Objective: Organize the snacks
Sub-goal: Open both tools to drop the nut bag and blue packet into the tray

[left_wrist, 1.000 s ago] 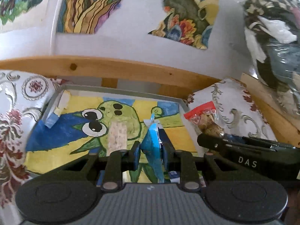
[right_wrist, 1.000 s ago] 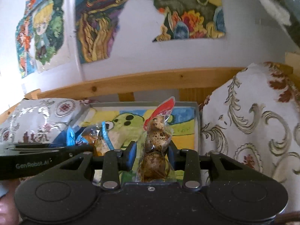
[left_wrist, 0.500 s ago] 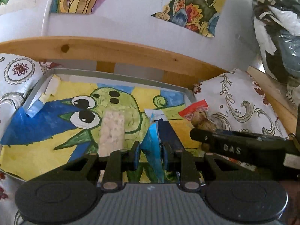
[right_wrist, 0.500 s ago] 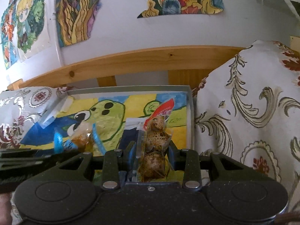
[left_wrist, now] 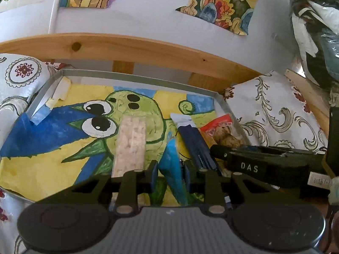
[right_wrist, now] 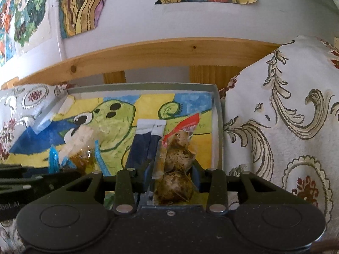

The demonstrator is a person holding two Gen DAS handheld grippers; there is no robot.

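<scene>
Grippers over shallow grey metal tray (left_wrist: 135, 76) with painted frog lining: left gripper (left_wrist: 170, 172) clamps blue-edged clear snack packet (left_wrist: 172, 165), right gripper (right_wrist: 172, 177) clamps red-topped clear pouch of speckled eggs (right_wrist: 177, 156).

I saw a shallow grey tray (left_wrist: 135, 76) resting on patterned cloth (left_wrist: 273, 114), lined with a painted frog picture (left_wrist: 135, 114); on the lining lay a pale crumbly bar (left_wrist: 131, 144) and, just right of it, a dark blue packet (left_wrist: 197, 141).
</scene>
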